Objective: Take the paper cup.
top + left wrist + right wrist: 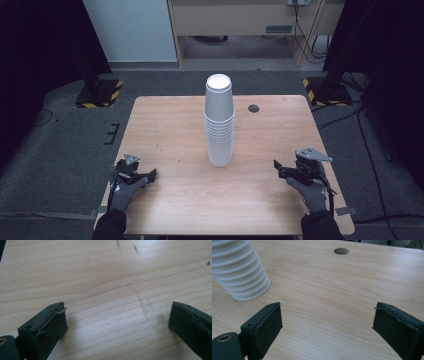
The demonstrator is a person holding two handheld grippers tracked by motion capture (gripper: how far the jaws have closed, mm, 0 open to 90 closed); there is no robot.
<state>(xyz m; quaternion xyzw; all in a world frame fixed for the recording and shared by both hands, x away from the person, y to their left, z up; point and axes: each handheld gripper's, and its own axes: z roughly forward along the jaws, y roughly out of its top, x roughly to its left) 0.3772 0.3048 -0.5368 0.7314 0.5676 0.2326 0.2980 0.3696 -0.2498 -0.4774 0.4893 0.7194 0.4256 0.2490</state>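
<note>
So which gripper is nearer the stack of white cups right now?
Right, slightly. The right gripper sits off the stack of white cups' base toward the table's right edge, jaws apart; the left gripper rests farther off, near the left edge.

Table (165, 125): light wood-grain top, rectangular, standing on grey carpet; a small dark round hole (254, 108) sits near its far edge, right of centre. One tall stack of white cups (219, 122), upside down and nested, stands upright on the top about mid-width, its base resting flat on the wood. A few faint dark scuff marks (126, 246) show on the surface in the left gripper view; the stack's ribbed rims (242, 277) and the hole (341, 251) appear in the right gripper view.
</note>
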